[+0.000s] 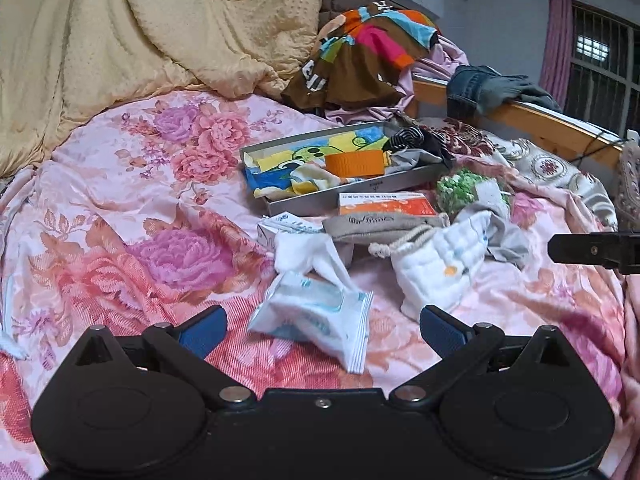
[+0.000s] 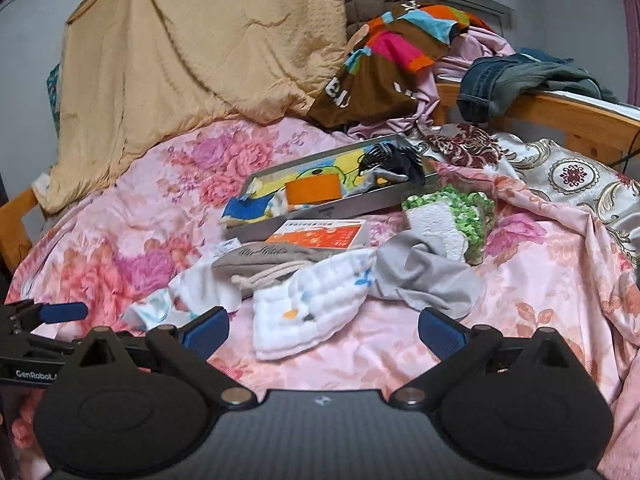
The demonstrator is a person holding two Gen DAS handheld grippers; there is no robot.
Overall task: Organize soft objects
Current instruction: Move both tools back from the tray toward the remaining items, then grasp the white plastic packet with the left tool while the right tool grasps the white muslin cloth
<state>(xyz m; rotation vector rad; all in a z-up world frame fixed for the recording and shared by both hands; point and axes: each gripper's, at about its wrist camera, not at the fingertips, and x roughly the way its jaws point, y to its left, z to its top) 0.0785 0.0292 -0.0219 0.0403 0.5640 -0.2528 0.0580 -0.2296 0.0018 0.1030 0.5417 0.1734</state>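
Mid-frame, the shallow grey metal tray [image 1: 348,196] already held a cartoon cloth and an orange band. Below it, a white tissue pack [image 1: 316,316], white quilted pouch [image 2: 308,304] and grey cloth [image 2: 424,276] lay unsorted. The left gripper [image 1: 322,326] and right gripper [image 2: 324,328] were spread, empty.

Left gripper [image 1: 323,330] held low, level, aimed forward; jaws spread wide, blue pads [image 1: 204,330] well apart, nothing clamped. Right gripper [image 2: 323,332] held likewise, jaws spread wide, nothing gripped. Left gripper seen at left edge of right wrist view, just beside right gripper.
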